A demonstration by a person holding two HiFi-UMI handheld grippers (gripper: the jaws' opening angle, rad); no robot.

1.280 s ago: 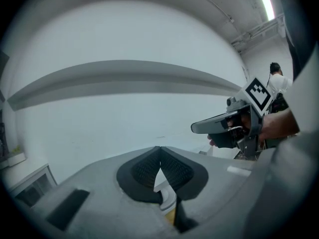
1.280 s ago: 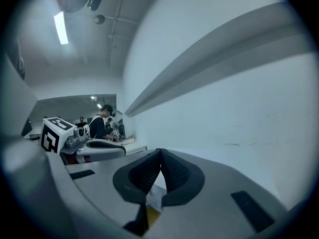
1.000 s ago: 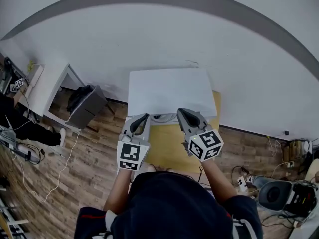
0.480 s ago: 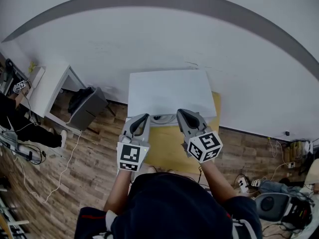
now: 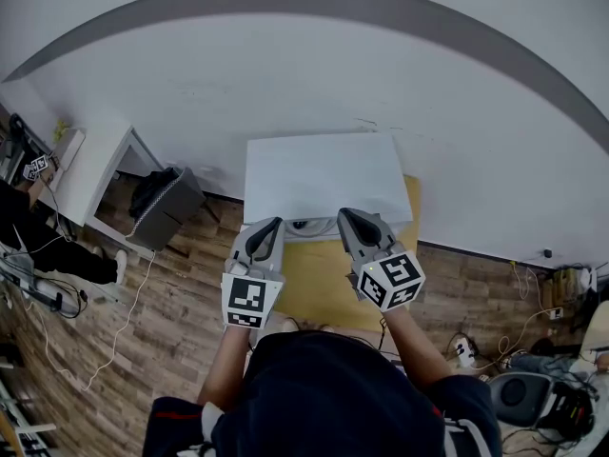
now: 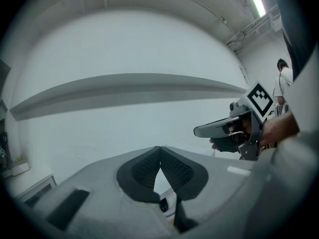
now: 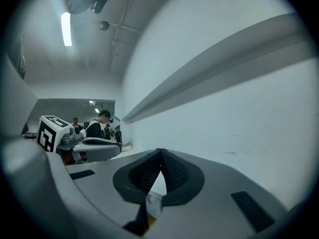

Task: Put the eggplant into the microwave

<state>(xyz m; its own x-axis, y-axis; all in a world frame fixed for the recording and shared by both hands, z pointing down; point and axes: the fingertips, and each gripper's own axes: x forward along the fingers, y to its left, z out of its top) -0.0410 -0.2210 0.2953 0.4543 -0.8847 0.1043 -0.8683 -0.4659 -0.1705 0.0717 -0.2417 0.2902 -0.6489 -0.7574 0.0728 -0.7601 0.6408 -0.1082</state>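
A white microwave [image 5: 319, 174] stands against the wall at the back of a yellow table [image 5: 319, 279], and I see only its top. No eggplant shows in any view. My left gripper [image 5: 270, 224] and my right gripper [image 5: 348, 215] hover side by side above the table, just in front of the microwave, and both point at the wall. In the left gripper view the left gripper [image 6: 160, 149] has its pads meeting with nothing between them, and the right gripper [image 6: 224, 130] shows beside it. In the right gripper view the right gripper [image 7: 160, 152] is likewise shut and empty.
A dark box [image 5: 164, 204] sits on the wooden floor left of the table, beside a white desk [image 5: 90, 165]. Cables and gear [image 5: 533, 369] lie on the floor at the right. A white wall [image 5: 304, 74] rises straight behind the microwave. People [image 7: 102, 123] stand far off.
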